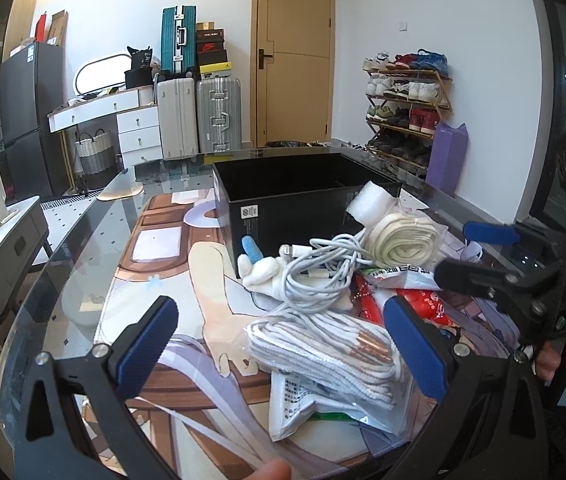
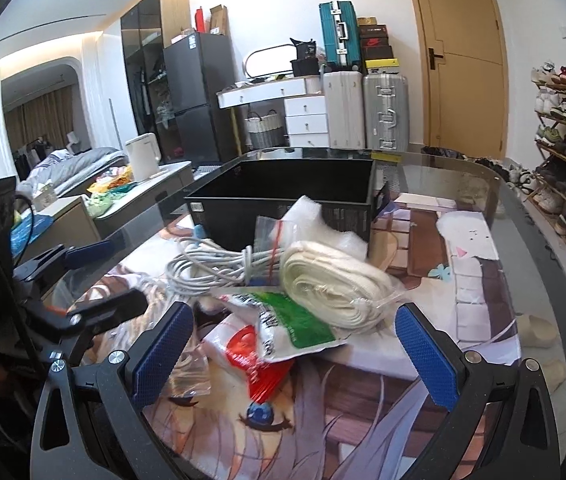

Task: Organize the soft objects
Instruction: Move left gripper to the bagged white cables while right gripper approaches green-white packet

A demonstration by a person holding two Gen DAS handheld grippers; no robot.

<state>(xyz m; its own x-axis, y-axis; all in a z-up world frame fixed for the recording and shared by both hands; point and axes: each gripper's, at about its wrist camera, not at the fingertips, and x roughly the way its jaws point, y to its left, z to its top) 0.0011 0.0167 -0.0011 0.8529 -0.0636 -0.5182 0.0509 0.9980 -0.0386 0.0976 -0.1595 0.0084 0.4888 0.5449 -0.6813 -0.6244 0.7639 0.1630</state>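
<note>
A pile of soft things lies on the printed mat in front of an empty black box (image 1: 299,196) (image 2: 283,188). In the left wrist view I see bagged white laces (image 1: 323,352), a coiled white cable (image 1: 319,268), a small plush toy (image 1: 259,268), a cream strap roll (image 1: 403,240) and white foam (image 1: 371,200). My left gripper (image 1: 283,348) is open, just before the laces. The right wrist view shows the cream roll (image 2: 335,288), the cable (image 2: 219,264), and green (image 2: 299,320) and red packets (image 2: 251,356). My right gripper (image 2: 295,344) is open above the packets.
The glass table (image 1: 63,280) holds a printed anime mat (image 2: 475,272). Beyond it stand suitcases (image 1: 199,120), a white dresser (image 1: 135,128), a door (image 1: 295,52), a shoe rack (image 1: 407,108) and a purple bag (image 1: 447,156). A side cabinet with a kettle (image 2: 143,156) is at the left.
</note>
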